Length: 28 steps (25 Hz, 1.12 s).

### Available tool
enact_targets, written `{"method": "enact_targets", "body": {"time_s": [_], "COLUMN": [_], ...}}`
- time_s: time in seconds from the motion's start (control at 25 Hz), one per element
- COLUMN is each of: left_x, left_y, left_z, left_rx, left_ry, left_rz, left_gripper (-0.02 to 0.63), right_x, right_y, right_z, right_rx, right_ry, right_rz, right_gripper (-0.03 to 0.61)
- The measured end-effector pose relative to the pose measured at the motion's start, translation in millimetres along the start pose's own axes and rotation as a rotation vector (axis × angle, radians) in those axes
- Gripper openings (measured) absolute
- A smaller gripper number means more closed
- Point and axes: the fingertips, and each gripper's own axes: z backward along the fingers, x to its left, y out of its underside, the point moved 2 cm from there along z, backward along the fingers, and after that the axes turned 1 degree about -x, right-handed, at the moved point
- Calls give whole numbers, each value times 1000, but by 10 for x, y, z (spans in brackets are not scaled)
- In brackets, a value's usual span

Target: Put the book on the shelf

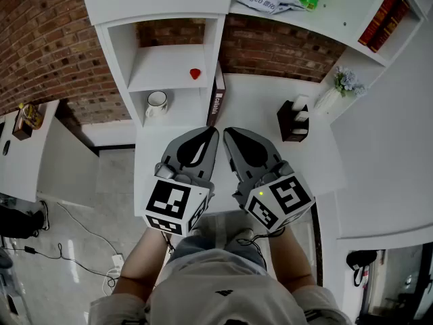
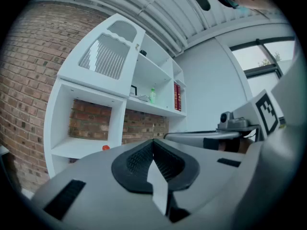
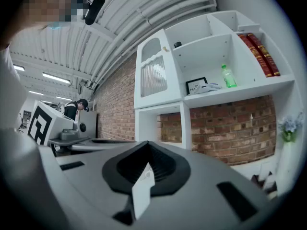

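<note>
Grey and side by side at centre frame, your left gripper (image 1: 213, 133) and right gripper (image 1: 228, 133) are both closed on nothing, below the upright book (image 1: 218, 99).

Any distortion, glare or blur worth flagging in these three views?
Head view: evenly lit, sharp, though the brick wall bows. Left gripper view: heavy fisheye, black corners, window washed out. Right gripper view: same fisheye vignette, ceiling lights bright, shelf crisp.

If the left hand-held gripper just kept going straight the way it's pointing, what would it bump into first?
Most likely the book standing against the white shelf unit, just beyond the left hand-held gripper, though depth is hard to judge.
</note>
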Motion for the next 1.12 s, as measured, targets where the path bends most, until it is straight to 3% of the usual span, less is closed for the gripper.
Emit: {"method": "enact_targets", "body": {"time_s": [0.72, 1.12], "left_x": [143, 340], "left_y": [106, 192], "left_z": [-157, -345], "left_rx": [22, 36], "left_ry": [2, -3], "left_rz": [13, 20], "left_gripper": [11, 11], "right_x": [-158, -504], "right_y": [179, 512], "right_z": [-199, -532], "right_rx": [25, 87], "right_ry": [14, 81], "right_rz": [-26, -43], "right_gripper": [9, 11]}}
